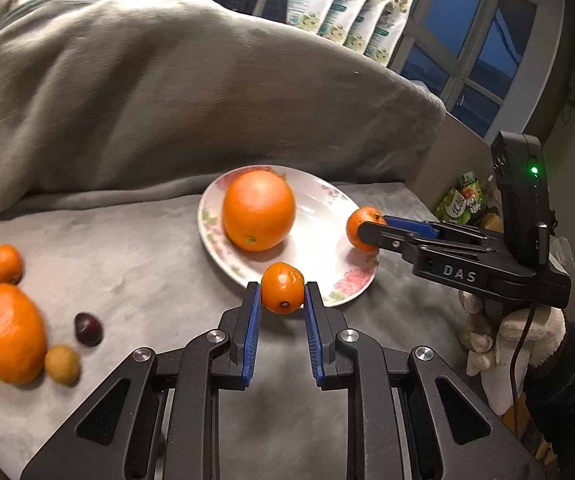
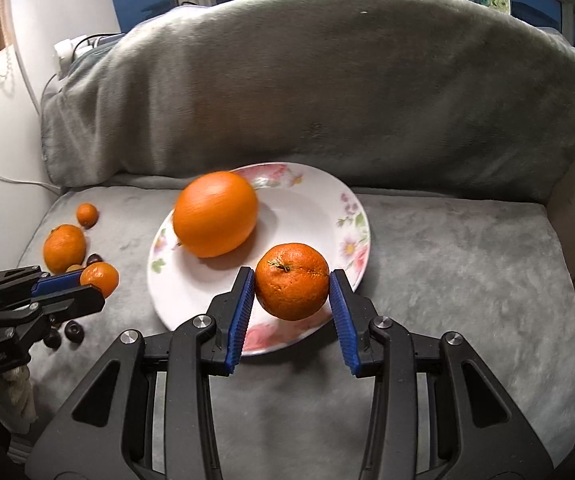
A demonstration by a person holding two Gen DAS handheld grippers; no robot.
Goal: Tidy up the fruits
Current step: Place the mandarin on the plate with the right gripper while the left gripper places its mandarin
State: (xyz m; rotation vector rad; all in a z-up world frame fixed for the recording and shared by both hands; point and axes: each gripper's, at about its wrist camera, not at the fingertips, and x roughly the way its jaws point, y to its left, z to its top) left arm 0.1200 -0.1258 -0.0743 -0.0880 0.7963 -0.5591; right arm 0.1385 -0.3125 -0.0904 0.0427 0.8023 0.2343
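Right now my left claw squeezes a small tangerine near the plate's front rim, and my right claw squeezes a bigger tangerine above it. If I let go too high, either one could bump the big orange or roll off. Only the left view shows the small tan fruit clearly; only the right view shows two dark ones under my left claw.

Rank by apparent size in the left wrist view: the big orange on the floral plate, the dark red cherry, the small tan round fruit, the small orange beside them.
1. Big orange
2. Small orange
3. Dark red cherry and tan round fruit: too alike to rank.
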